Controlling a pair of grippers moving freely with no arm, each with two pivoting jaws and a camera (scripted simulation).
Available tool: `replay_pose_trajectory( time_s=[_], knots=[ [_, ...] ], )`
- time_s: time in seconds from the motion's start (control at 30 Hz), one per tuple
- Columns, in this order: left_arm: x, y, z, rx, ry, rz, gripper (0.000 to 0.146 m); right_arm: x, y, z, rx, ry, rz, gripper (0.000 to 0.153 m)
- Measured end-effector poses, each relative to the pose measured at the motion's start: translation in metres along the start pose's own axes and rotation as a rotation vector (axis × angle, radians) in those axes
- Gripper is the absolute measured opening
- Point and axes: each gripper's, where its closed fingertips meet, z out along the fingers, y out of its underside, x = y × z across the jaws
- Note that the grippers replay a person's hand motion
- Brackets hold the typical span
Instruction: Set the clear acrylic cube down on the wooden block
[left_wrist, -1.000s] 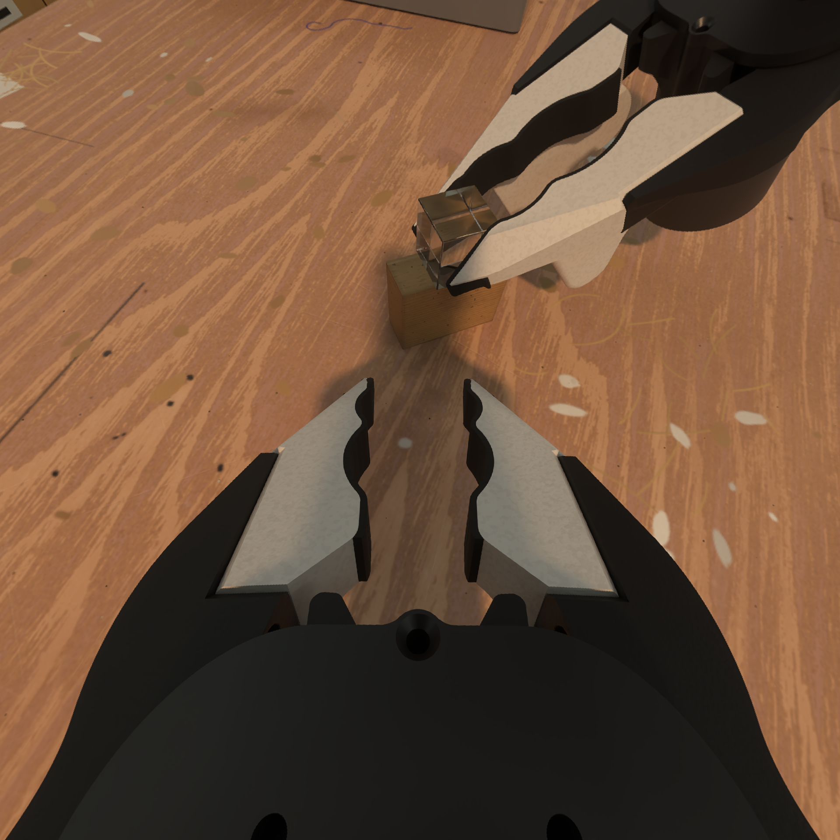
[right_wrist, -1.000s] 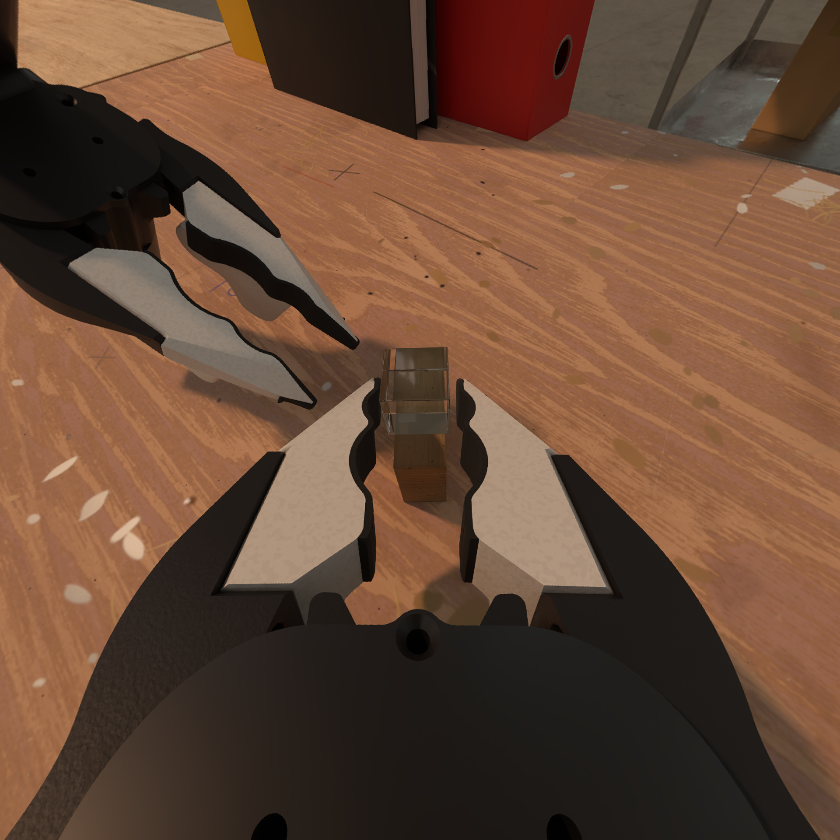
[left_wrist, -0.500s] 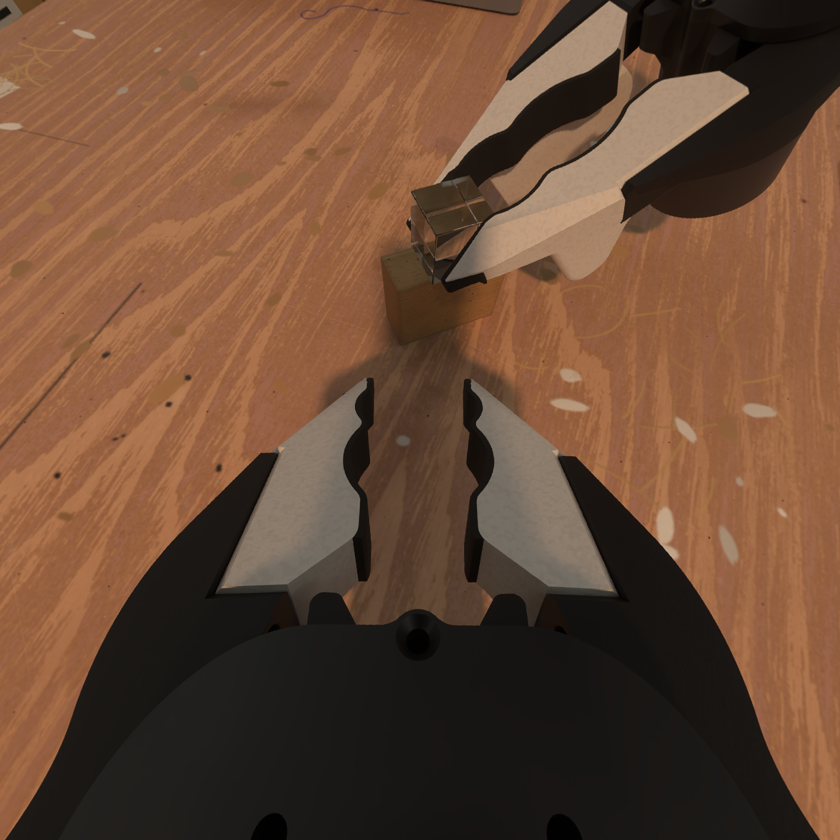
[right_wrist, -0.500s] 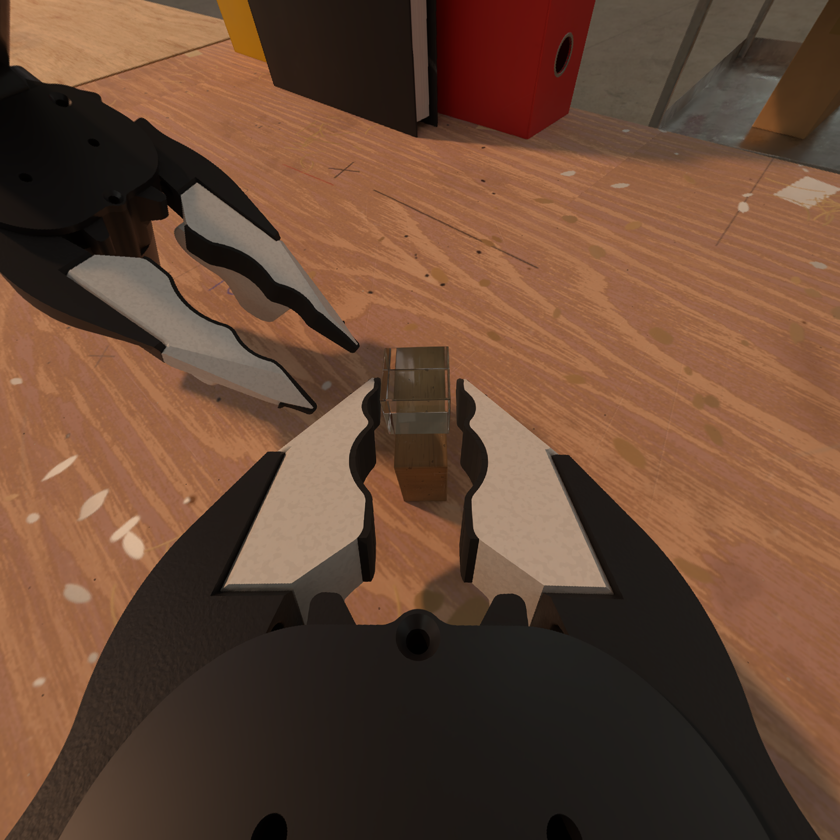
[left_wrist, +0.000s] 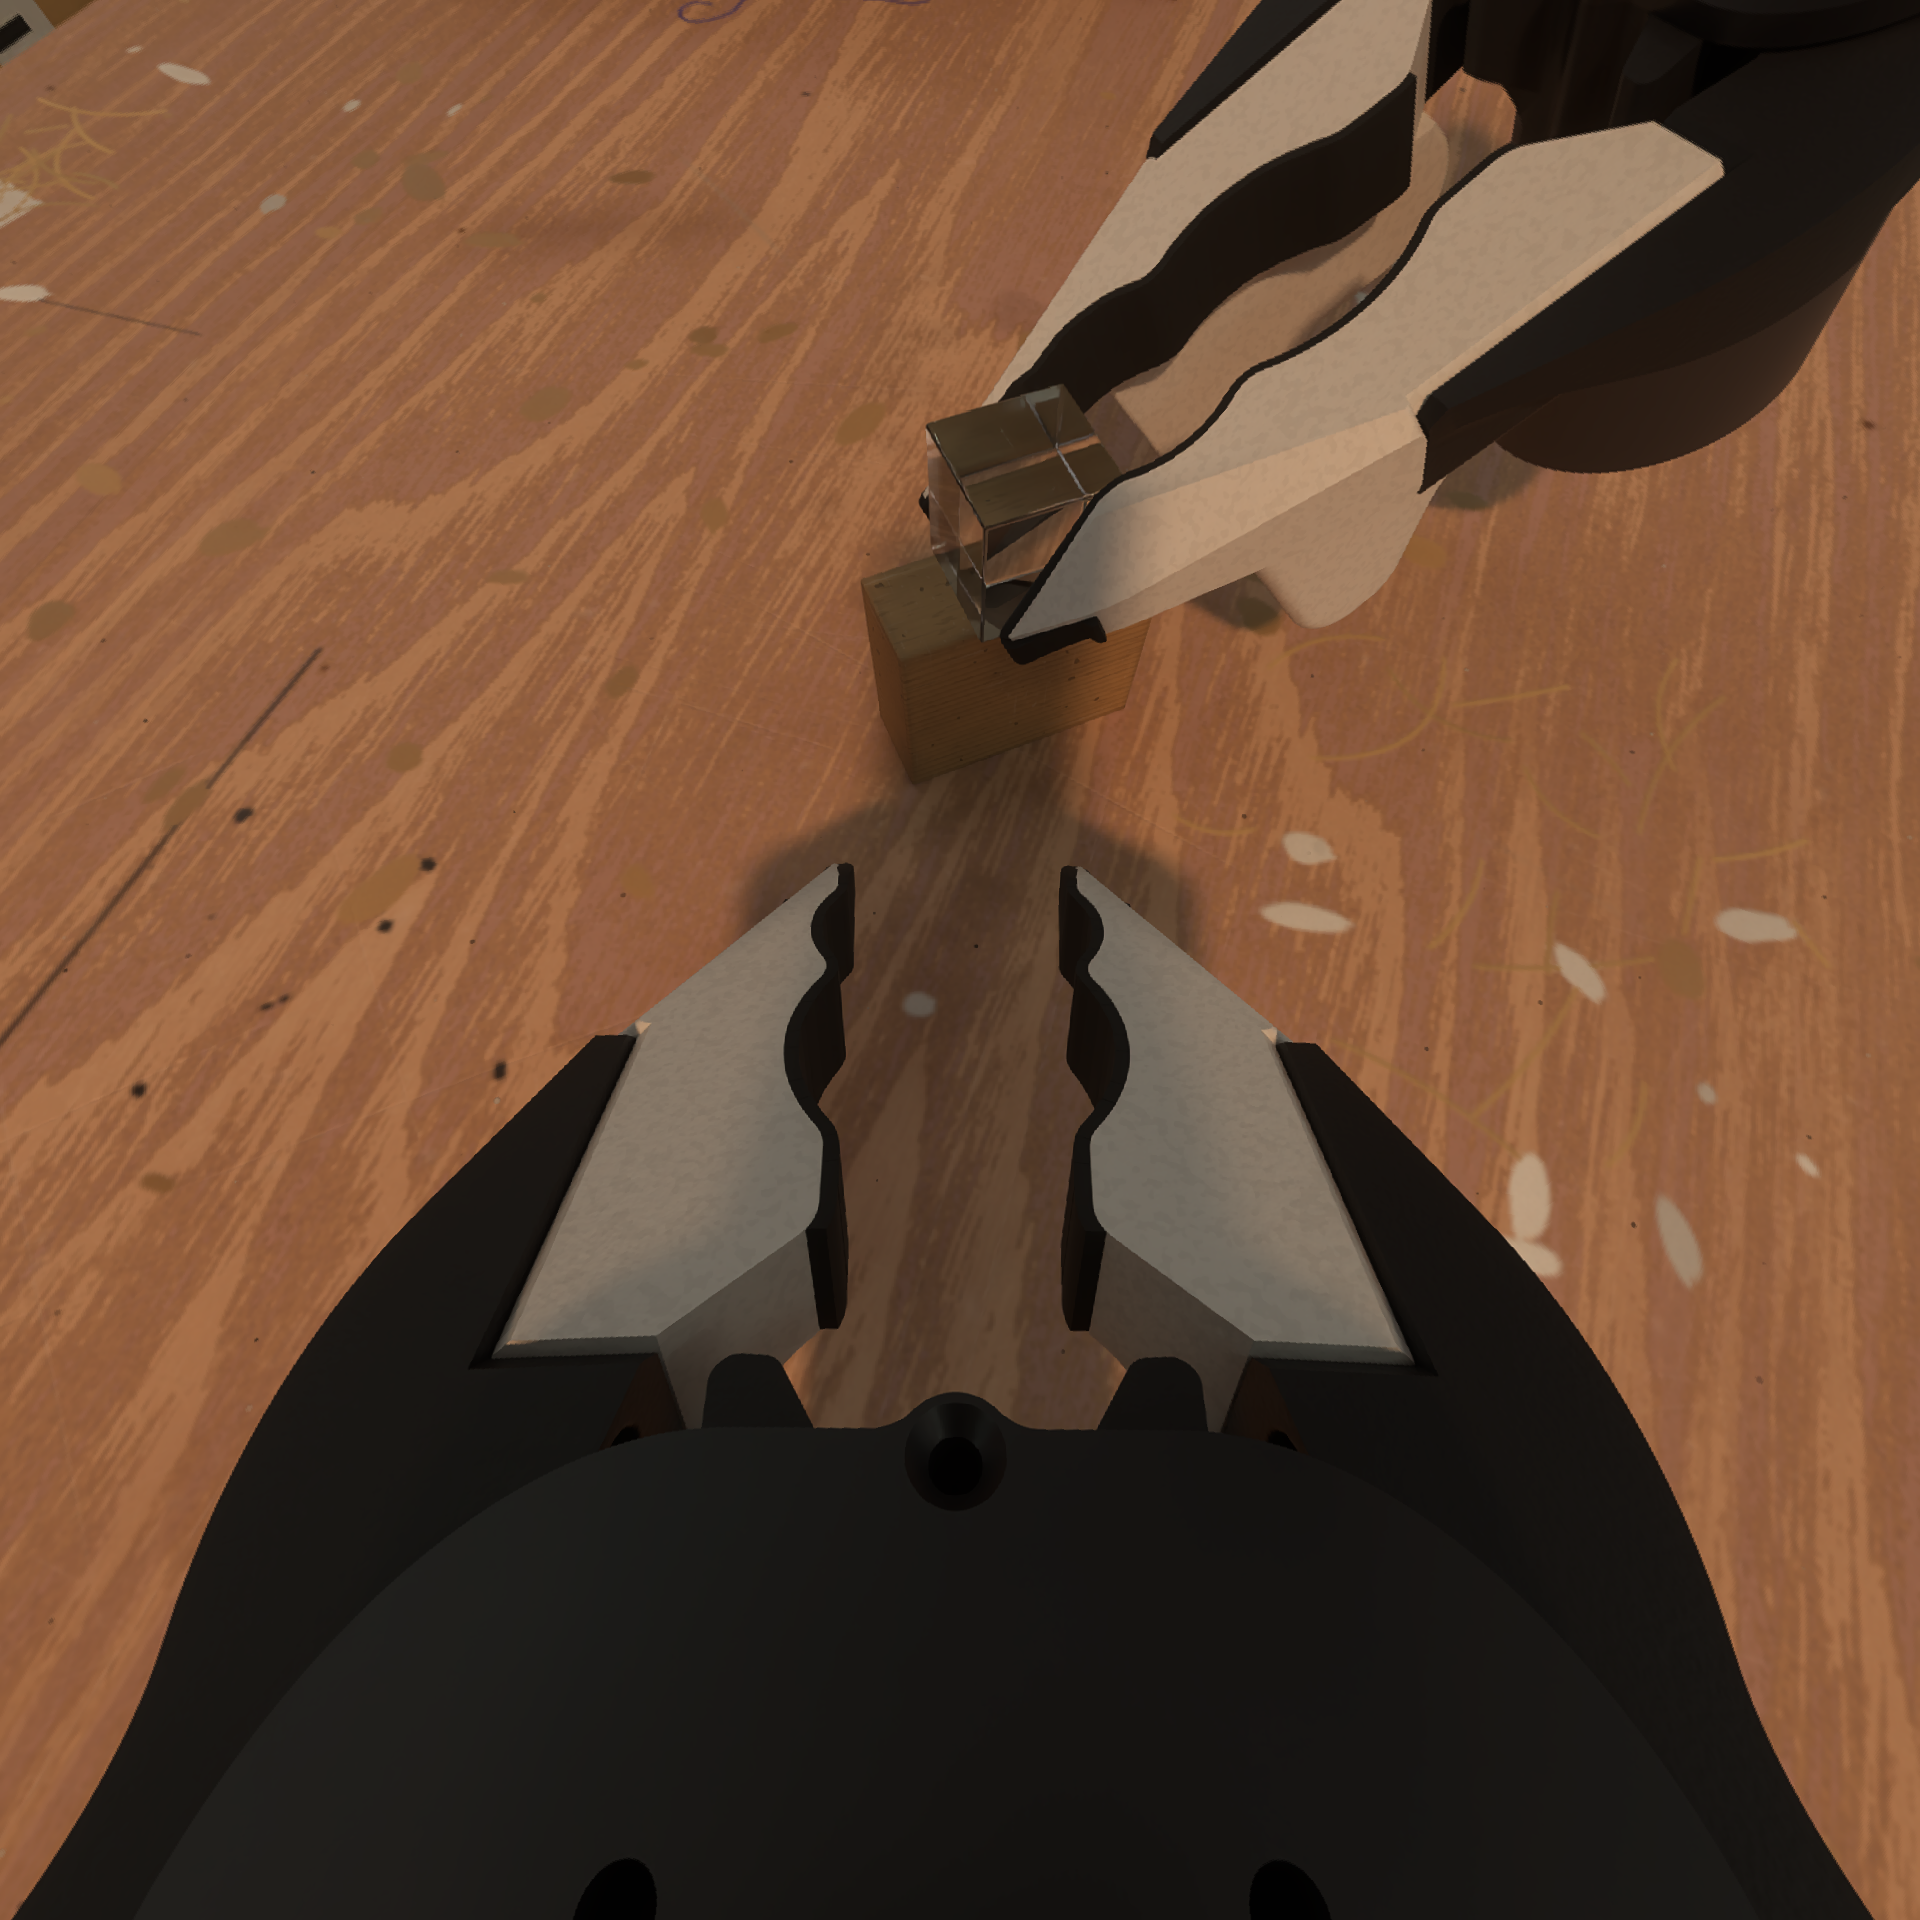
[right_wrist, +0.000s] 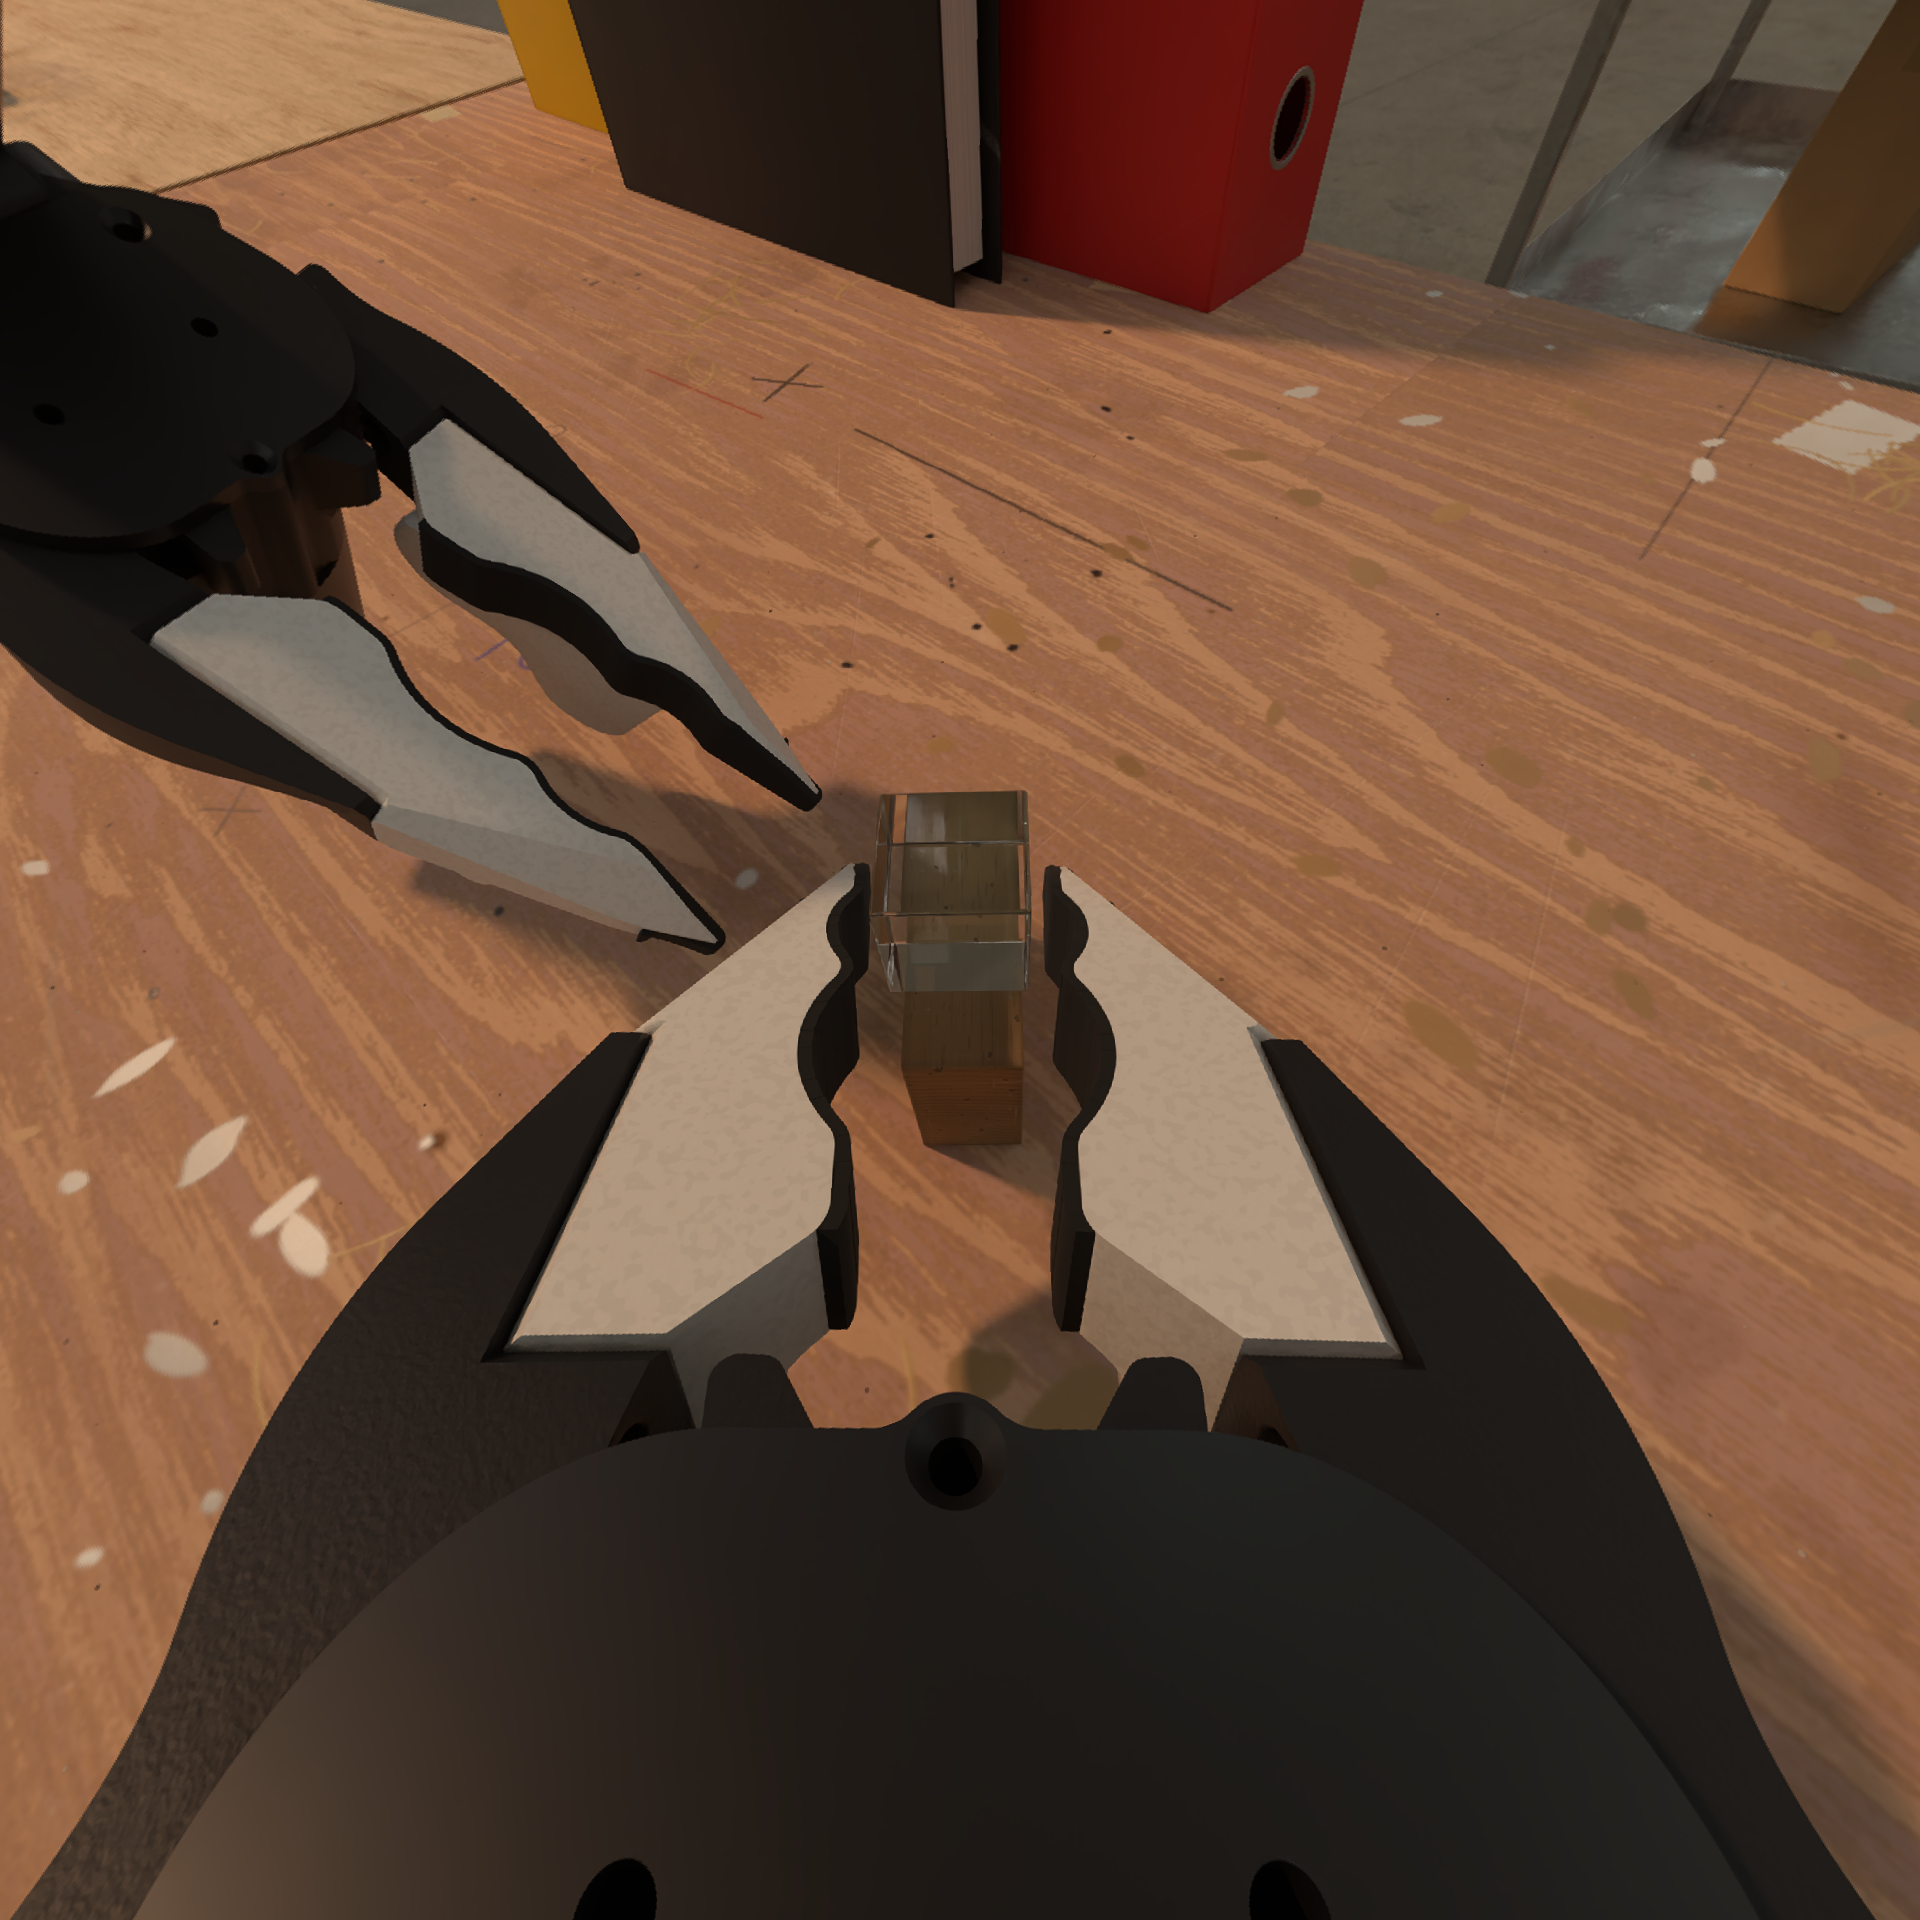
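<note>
The clear acrylic cube (right_wrist: 954, 904) sits between the fingertips of my right gripper (right_wrist: 954, 883), which is shut on it. The cube is over the far end of the small wooden block (right_wrist: 961, 1081), which lies on the table. In the left wrist view the cube (left_wrist: 1013, 457) is at the block's (left_wrist: 997, 696) top face; I cannot tell whether they touch. The right gripper (left_wrist: 1003, 530) reaches in from the upper right there. My left gripper (left_wrist: 956, 883) is open and empty, a short way in front of the block. It shows at the left of the right wrist view (right_wrist: 758, 871).
A black binder (right_wrist: 790, 135), a red box file (right_wrist: 1143, 135) and a yellow item (right_wrist: 551, 62) stand at the back of the wooden table. The table's far edge (right_wrist: 1558, 301) runs behind them on the right. Paint flecks mark the tabletop.
Almost nothing has moved. The right gripper, cube and block keep their places. The left gripper has shifted slightly.
</note>
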Motion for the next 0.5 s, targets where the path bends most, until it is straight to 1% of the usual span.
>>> replay_pose_trajectory(
  time_s=[0.5],
  knots=[
    [-0.0002,-0.0003,-0.0001,0.002,-0.001,-0.003,0.039,-0.0002,0.0004,0.0004,-0.005,0.000,-0.002,0.034]
  ],
)
